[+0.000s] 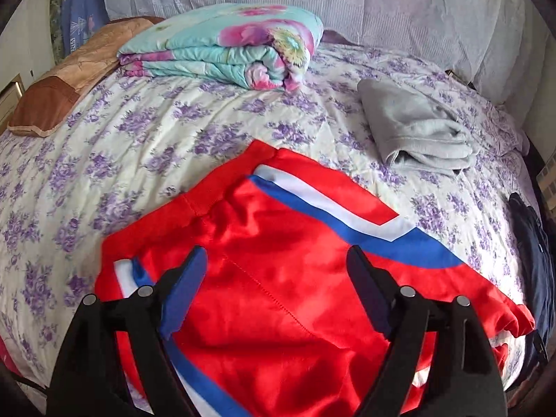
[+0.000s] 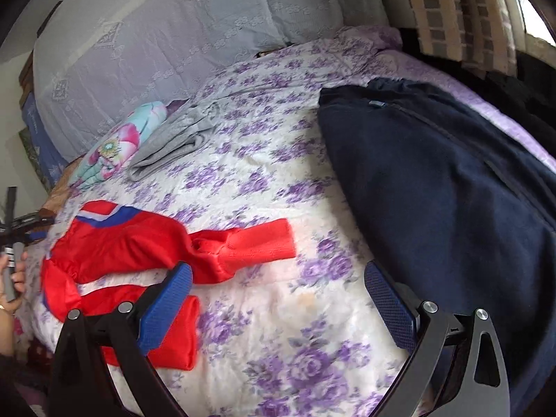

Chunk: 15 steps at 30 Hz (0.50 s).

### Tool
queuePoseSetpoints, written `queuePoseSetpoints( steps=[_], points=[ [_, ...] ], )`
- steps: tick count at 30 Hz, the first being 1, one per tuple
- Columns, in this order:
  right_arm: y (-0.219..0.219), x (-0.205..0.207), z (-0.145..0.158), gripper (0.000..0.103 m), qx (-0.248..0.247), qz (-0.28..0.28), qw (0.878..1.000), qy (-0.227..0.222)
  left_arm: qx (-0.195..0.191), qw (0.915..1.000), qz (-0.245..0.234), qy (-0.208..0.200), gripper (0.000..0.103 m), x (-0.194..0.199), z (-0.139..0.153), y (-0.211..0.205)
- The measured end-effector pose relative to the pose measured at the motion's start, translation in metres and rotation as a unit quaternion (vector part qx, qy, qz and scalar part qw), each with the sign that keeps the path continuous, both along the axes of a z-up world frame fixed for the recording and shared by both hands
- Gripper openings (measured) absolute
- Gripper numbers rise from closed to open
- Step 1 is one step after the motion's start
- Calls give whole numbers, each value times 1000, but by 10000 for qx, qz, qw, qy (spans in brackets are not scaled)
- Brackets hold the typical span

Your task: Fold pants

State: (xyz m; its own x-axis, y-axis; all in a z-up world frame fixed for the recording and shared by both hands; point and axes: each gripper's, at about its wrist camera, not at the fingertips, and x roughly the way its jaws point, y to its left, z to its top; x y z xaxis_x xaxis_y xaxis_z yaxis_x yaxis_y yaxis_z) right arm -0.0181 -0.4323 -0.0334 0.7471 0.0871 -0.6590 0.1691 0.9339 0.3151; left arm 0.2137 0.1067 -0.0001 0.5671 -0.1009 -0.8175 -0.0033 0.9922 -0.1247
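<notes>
My left gripper point(image 1: 278, 260) is spread wide with nothing between its blue pads, hanging just over the red pants point(image 1: 278, 278). My right gripper point(image 2: 278, 278) is equally wide apart and grips nothing; it hovers above bare bedspread point(image 2: 278, 330), the left pad overlapping a red leg cuff in the picture, though I cannot tell if it touches.

The pants lie spread on the bed, red with white and blue side stripes. From my left camera they fill the lower centre, running from about 12 o'clock of my fingers down to 6. From my right camera they sit at 9 to 10 o'clock, both legs stretching towards the middle of the bed.

The surface is a cream quilt printed with purple flowers. A folded grey garment point(image 1: 417, 128) rests at 1 o'clock, a folded floral blanket point(image 1: 222, 45) at 11, a brown pillow point(image 1: 69, 83) at 10. A dark navy garment point(image 2: 434, 191) lies at 2 o'clock of my right fingers. White lace fabric point(image 1: 312, 0) covers the far side.
</notes>
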Motion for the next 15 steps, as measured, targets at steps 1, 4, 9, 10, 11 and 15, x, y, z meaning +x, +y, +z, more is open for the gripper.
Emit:
queuePoseSetpoints(
  steps=[1,4,9,10,11,15],
  points=[
    [0,3,-3,99,368,146,9992,12,-13,10000,34,74,80,5,-8,-1],
    [1,18,-9,99,1242,379,9915,-4,-109,9993,227,262,80,15,-27,5],
    [13,67,-23,23,1766,558,9825,200,-339,9968,591,410,80,18,-44,31],
    [11,76,-19,22,1696,464,9843,165,-440,9965,579,399,80,17,-45,35],
    [7,86,-11,22,1565,326,9871,47,-473,9965,573,372,80,17,-44,36],
    [-20,155,11,35,1077,-203,9939,118,-363,9969,628,290,80,17,-42,32]
  ],
)
